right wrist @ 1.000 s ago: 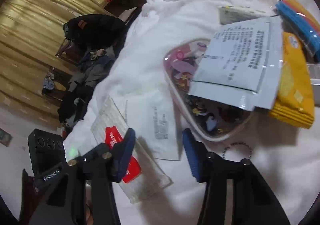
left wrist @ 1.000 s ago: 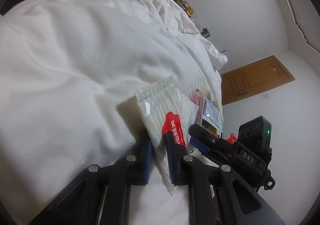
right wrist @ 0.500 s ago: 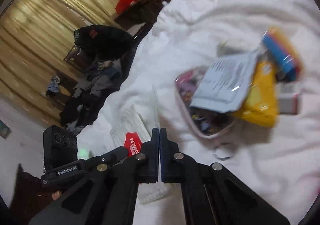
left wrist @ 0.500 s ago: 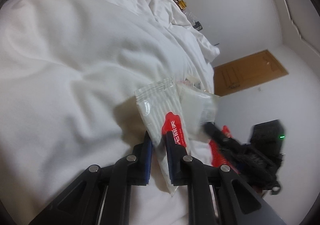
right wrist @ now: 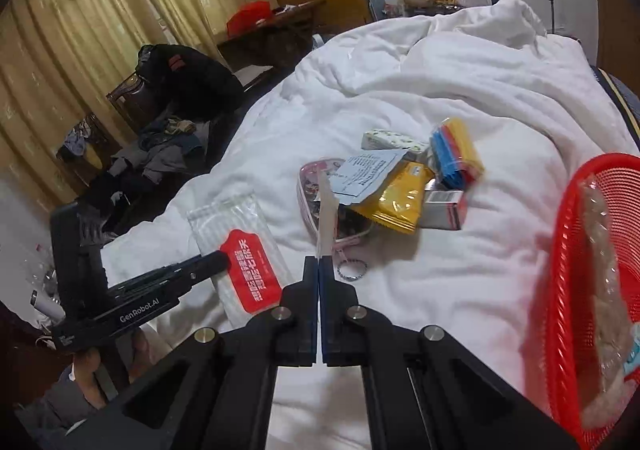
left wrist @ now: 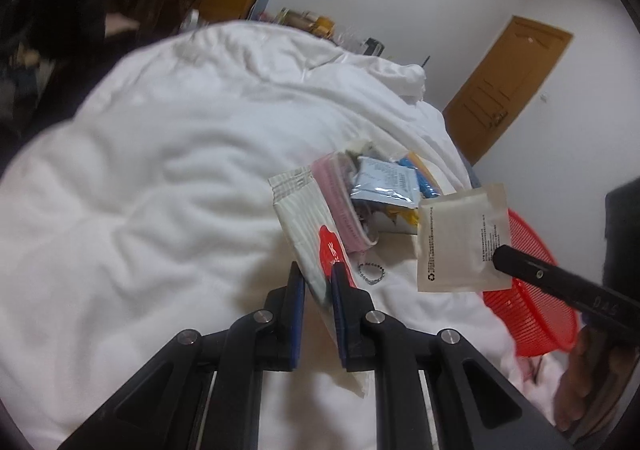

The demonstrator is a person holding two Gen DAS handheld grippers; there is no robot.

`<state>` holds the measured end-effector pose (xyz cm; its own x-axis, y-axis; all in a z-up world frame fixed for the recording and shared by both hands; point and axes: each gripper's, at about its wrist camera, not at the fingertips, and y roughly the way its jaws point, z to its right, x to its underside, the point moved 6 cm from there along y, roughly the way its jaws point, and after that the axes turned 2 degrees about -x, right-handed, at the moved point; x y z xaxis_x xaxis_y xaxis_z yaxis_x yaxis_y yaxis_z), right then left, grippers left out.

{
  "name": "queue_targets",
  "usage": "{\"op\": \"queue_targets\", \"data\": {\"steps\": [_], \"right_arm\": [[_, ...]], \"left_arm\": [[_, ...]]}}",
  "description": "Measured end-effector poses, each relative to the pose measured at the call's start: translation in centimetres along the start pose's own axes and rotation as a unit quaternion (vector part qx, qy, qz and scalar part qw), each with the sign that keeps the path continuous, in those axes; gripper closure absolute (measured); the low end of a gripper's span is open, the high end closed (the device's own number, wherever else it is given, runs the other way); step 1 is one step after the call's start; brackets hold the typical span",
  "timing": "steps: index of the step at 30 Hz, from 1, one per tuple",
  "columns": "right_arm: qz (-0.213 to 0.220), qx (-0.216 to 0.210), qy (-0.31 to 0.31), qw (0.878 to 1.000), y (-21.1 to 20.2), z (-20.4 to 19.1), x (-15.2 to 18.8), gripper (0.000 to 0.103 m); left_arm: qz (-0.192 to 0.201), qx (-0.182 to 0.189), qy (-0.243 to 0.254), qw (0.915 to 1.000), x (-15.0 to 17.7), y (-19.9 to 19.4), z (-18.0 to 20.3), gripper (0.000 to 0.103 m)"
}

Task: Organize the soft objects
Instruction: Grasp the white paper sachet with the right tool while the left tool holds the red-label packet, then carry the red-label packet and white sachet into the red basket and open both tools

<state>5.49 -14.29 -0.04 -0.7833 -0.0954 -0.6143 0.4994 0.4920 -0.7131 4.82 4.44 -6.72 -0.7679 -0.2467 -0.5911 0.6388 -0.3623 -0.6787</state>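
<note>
The left gripper (left wrist: 316, 278) pinches a striped sachet with a red label (left wrist: 308, 217) near one end, so most of it hangs free. The right gripper (right wrist: 319, 270) is clamped on the edge of a thin white packet (left wrist: 460, 238), seen edge-on in its own camera. The red mesh basket (right wrist: 560, 270) sits at 3 o'clock from the right gripper. Either slick sachet could probably slip from so shallow a grip during transfer, landing on the white duvet (right wrist: 460, 89) or the pile of remaining packets (right wrist: 400, 189).

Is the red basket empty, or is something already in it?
Not empty: the red basket already holds a clear plastic packet lying against its inside wall.
</note>
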Motion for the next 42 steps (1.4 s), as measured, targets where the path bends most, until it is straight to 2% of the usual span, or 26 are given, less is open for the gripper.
{"op": "queue_targets", "data": {"steps": [6,15,20,26,28,30,32,33,34,36,38,40,42], "right_arm": [[0.021,0.013,-0.005,1.0,-1.8,0.2,0.3,0.102],[0.046,0.029,0.004,0.998,-5.3,2.4,-0.1,0.102],[0.081,0.045,0.026,0.995,-9.4,5.2,-0.4,0.102],[0.124,0.059,0.076,0.987,-13.6,9.8,-0.5,0.102],[0.137,0.073,0.095,0.983,-14.5,11.7,-0.4,0.102],[0.139,0.066,0.109,0.982,-14.6,12.6,0.0,0.102],[0.137,0.06,0.117,0.982,-14.3,13.1,0.4,0.102],[0.137,0.061,0.117,0.982,-14.1,13.1,0.6,0.102],[0.135,0.058,0.118,0.982,-13.8,13.0,0.7,0.102],[0.132,0.052,0.114,0.983,-13.5,12.7,0.7,0.102],[0.134,0.056,0.109,0.983,-13.6,12.3,0.6,0.102],[0.135,0.053,0.107,0.984,-13.6,12.1,0.6,0.102],[0.134,0.056,0.102,0.984,-13.5,11.8,0.6,0.102]], "left_arm": [[0.035,-0.02,0.062,0.9973,0.0,-1.4,2.3,0.091],[0.062,-0.017,0.097,0.9932,-0.2,-3.0,4.3,0.092],[0.073,-0.001,0.115,0.9907,-0.9,-4.1,6.3,0.093],[0.083,0.047,0.147,0.9845,-2.1,-5.9,11.0,0.093],[0.083,0.056,0.161,0.9819,-2.6,-6.4,12.7,0.093],[0.081,0.063,0.163,0.9812,-2.9,-6.7,13.5,0.093],[0.068,0.068,0.15,0.984,-3.2,-6.3,13.0,0.092],[0.056,0.069,0.138,0.9864,-3.3,-5.9,12.3,0.088],[0.037,0.071,0.119,0.9896,-3.2,-5.1,11.2,0.07],[0.006,0.06,0.059,0.9965,-3.0,-3.5,7.7,0.046],[-0.002,0.025,0.006,0.9997,-2.5,-2.1,3.5,0.044],[-0.01,-0.002,-0.032,0.9994,-1.9,-0.7,0.3,0.044],[-0.026,-0.003,-0.052,0.9983,-1.4,0.4,-1.1,0.044]]}}
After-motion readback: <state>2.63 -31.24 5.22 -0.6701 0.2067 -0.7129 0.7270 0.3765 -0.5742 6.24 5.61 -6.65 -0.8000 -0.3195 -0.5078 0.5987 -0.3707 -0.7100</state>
